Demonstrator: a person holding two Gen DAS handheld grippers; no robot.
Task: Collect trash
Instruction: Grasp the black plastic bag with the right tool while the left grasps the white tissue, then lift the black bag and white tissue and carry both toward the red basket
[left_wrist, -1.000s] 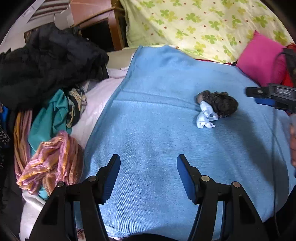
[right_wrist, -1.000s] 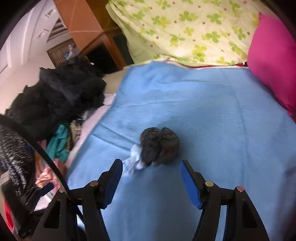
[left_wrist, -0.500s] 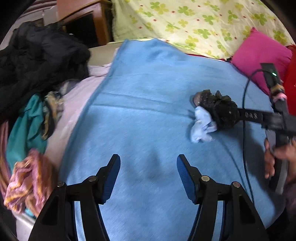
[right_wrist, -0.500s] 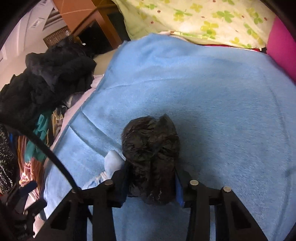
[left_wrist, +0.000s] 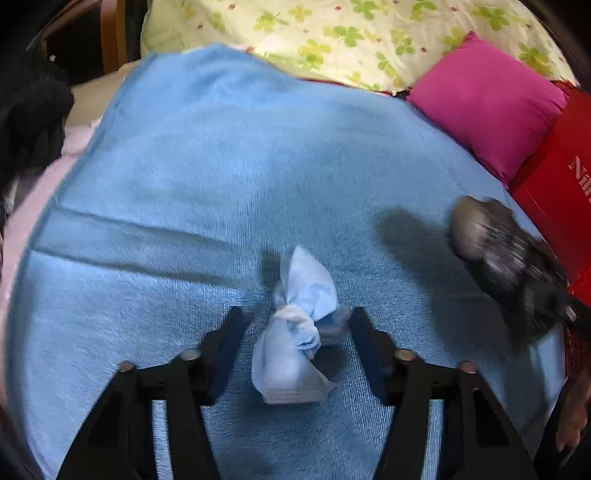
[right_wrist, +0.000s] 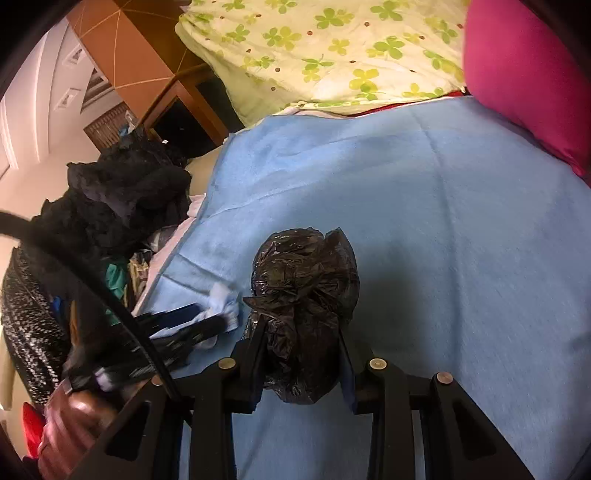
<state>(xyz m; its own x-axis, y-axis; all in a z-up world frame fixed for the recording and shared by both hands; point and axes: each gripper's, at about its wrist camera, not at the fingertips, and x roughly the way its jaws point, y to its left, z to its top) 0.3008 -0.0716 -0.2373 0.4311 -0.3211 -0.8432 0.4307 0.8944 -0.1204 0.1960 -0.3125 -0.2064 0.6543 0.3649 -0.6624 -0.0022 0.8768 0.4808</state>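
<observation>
Right tool (right_wrist: 301, 354) now clamped on black bag wad (right_wrist: 304, 314), lifted off blue blanket (left_wrist: 221, 177). Left tool (left_wrist: 295, 332) has moved in, jaws apart, straddling knotted tissue (left_wrist: 299, 325), which lies on the blanket. Second pickup likely next.

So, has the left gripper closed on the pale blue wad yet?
No, the left gripper is open, its fingers either side of the pale blue wad.

Dim indoor light, soft shadows, fisheye-bent edges, motion blur at sides.

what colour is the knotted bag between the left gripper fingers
Pale blue and white; the knotted bag shows best in the left wrist view.
</observation>
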